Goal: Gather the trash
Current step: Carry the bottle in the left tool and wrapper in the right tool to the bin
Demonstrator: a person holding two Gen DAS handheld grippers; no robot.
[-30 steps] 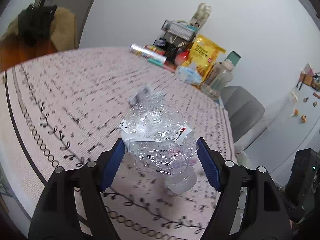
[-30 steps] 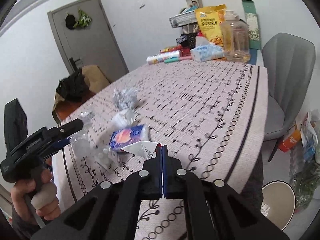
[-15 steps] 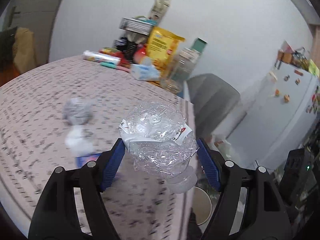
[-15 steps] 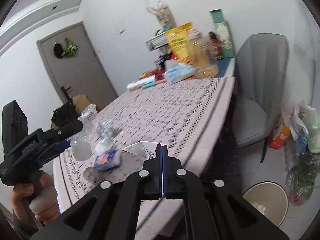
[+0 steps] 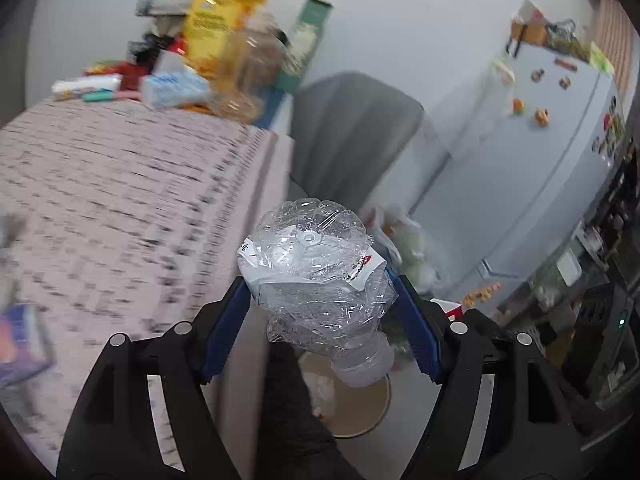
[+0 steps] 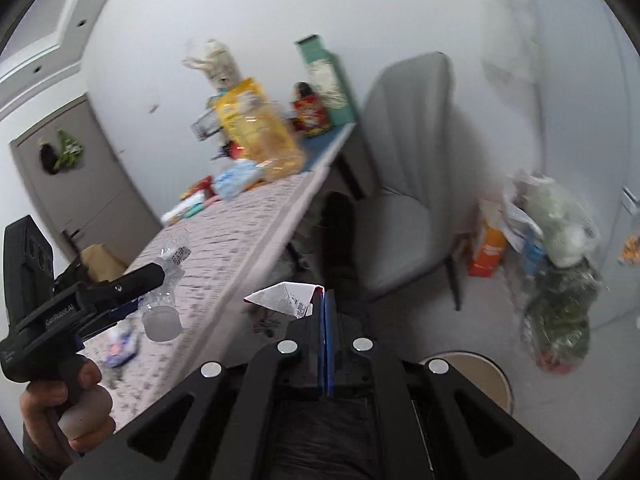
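A grey chair (image 6: 404, 184) stood at the end of a table (image 5: 120, 184) covered in patterned pink cloth. Behind the chair rose a white wall (image 5: 400, 40); right of it stood a fridge (image 5: 532, 168), left a grey door (image 6: 76, 184).

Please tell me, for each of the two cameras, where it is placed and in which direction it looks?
Left wrist view: sits behind the left gripper, looking down past the table edge to the round beige waste bin on the floor; its jaws grip a crushed clear plastic bottle.
Right wrist view: sits behind the right gripper, facing the grey padded chair; its shut jaws pinch a white paper scrap; a hand shows.
Both share bottle, chair, bin.
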